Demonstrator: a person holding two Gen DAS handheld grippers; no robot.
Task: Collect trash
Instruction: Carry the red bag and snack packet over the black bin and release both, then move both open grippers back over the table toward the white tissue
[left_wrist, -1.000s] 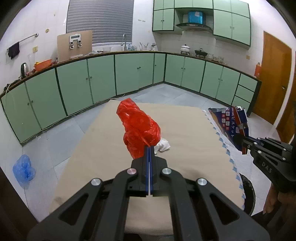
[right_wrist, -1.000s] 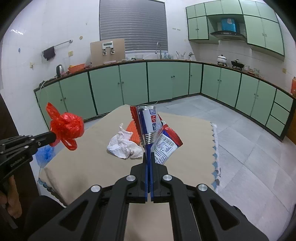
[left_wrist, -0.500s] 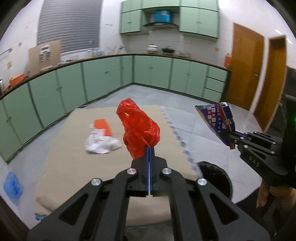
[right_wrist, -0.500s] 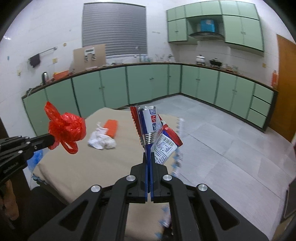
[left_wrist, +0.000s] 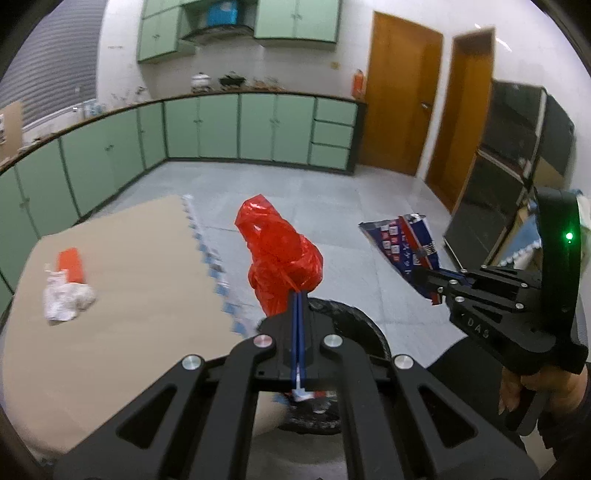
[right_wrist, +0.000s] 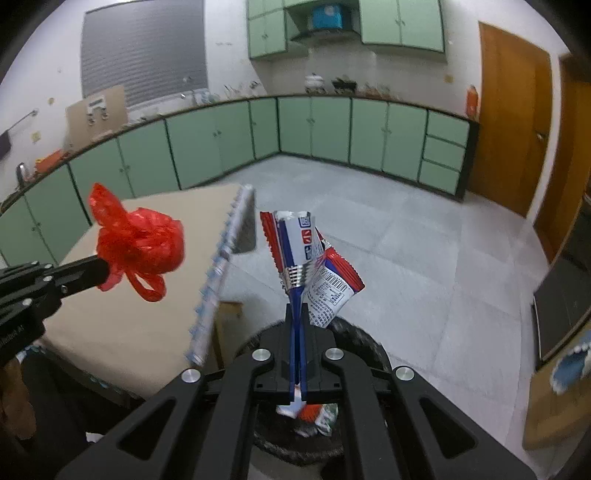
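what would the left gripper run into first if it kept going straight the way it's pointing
Most likely the black bin on the floor just past the table edge. The left gripper, shut on the red bag, points down towards its rim, though depth is uncertain.

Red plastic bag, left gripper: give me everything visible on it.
The red plastic bag is thin, glossy, crinkled film, bunched into a lumpy ball with a loose tail sticking up and a handle loop hanging below. The left gripper holds it in mid-air, jaws shut on a pinched fold at its base. Nothing else touches it. It hangs past the table edge, above the rim of the black bin on the floor.
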